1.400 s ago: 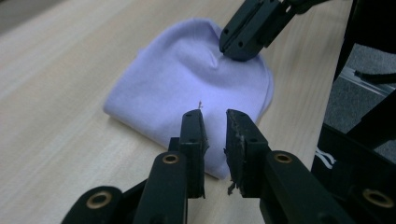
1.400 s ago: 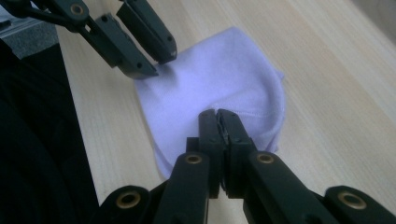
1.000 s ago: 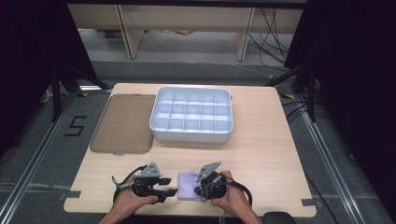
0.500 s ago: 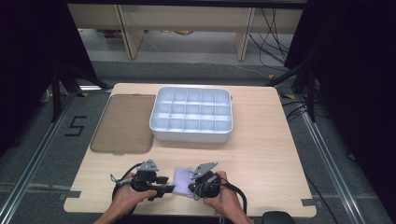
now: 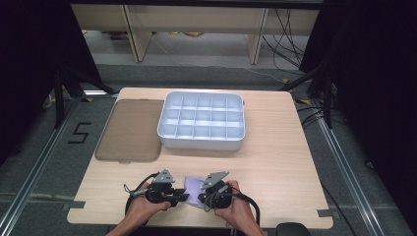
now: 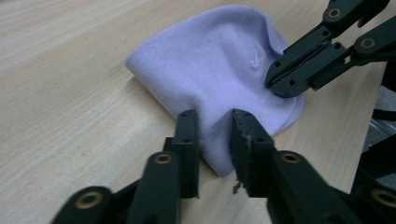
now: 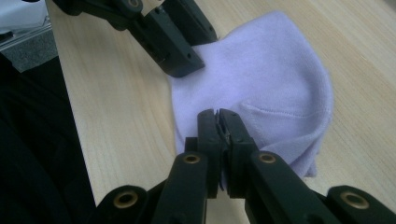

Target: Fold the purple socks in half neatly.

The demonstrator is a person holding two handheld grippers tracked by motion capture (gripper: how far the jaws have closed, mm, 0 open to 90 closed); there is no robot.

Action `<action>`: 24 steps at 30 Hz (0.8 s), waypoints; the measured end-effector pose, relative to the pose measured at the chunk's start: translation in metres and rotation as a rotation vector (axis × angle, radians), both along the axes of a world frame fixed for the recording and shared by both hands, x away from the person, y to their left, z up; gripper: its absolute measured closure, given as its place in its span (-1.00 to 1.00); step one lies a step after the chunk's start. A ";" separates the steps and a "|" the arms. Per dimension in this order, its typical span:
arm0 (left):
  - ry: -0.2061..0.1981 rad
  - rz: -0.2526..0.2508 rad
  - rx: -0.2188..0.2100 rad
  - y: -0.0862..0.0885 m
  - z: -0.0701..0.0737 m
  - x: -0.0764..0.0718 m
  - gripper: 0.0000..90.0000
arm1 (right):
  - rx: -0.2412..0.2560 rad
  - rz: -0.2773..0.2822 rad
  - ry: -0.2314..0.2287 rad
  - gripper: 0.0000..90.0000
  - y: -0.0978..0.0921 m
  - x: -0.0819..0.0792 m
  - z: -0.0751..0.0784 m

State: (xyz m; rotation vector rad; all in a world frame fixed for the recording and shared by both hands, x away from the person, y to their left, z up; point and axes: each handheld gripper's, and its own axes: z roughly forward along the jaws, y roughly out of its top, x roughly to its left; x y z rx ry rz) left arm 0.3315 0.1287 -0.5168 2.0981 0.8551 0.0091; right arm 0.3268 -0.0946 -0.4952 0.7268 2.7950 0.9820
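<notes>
A folded lavender cloth (image 5: 193, 185) lies near the table's front edge, between my two grippers. In the left gripper view the cloth (image 6: 219, 70) spreads ahead, and my left gripper (image 6: 214, 116) stands open with its jaws astride the cloth's near fold. My right gripper (image 7: 218, 114) is shut on the cloth (image 7: 275, 79) at its near edge, raising a small ridge. Each gripper faces the other: the right gripper (image 6: 275, 84) pinches the far side in the left gripper view, and the left gripper (image 7: 198, 49) sits at the cloth's far edge in the right gripper view.
A white compartment tray (image 5: 199, 142) stands at the middle back of the wooden table (image 5: 280, 162). A brown translucent lid (image 5: 130, 130) lies flat to its left. The person's hands hold both grippers close to the table's front edge.
Both grippers have drawn in toward each other onto the cloth. The right one has closed on the cloth's edge, and the cloth has bunched slightly.
</notes>
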 end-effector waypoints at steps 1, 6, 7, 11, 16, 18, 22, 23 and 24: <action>0.000 0.000 0.000 0.000 0.000 0.000 0.72 | 0.000 0.000 0.000 0.96 0.000 0.000 0.000; -0.038 -0.006 0.008 0.001 0.003 -0.002 0.83 | 0.003 -0.014 0.014 0.92 0.001 -0.002 0.001; -0.043 -0.007 0.012 0.001 0.004 -0.002 0.84 | 0.018 0.006 -0.022 0.92 0.002 -0.002 0.003; -0.070 -0.010 0.026 0.005 0.010 -0.001 0.85 | 0.055 0.033 -0.035 0.96 0.007 -0.003 0.007; -0.076 -0.009 0.034 0.005 0.013 -0.003 0.85 | 0.046 0.056 -0.020 0.96 0.020 -0.004 0.000; -0.084 -0.020 0.035 0.005 0.015 -0.003 0.85 | 0.022 0.076 -0.022 0.97 0.025 -0.002 -0.004; -0.131 -0.034 0.056 -0.002 0.021 -0.011 0.85 | 0.017 0.075 -0.008 0.98 0.027 -0.001 -0.004; -0.138 -0.053 0.077 -0.001 0.023 -0.011 0.86 | 0.015 0.072 -0.007 0.98 0.026 -0.001 -0.004; -0.146 -0.053 0.079 -0.002 0.023 -0.011 0.86 | 0.018 0.072 -0.016 0.98 0.026 0.000 -0.005</action>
